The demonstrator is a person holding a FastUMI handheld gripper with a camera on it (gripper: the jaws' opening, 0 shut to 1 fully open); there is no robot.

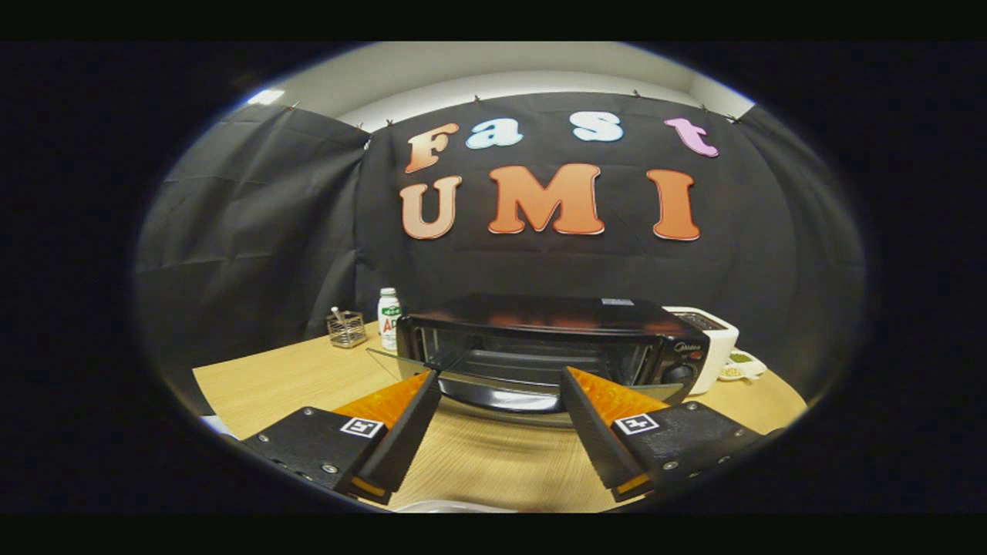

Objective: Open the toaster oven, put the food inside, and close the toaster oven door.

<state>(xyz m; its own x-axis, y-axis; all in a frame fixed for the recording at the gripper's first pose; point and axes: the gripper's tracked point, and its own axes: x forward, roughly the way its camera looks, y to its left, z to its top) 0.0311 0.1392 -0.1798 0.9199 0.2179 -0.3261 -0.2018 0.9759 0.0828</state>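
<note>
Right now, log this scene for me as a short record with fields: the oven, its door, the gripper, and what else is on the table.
toaster oven: black, on the wooden table, just beyond the fingers
door: glass, swung down open, with its handle edge just ahead of the fingertips
gripper: open, fingers apart, holding nothing
food: not identifiable here
left of oven: white bottle, small wire basket
right of oven: white appliance, small dish
task stage: door open, nothing visibly loaded on the rack
</note>
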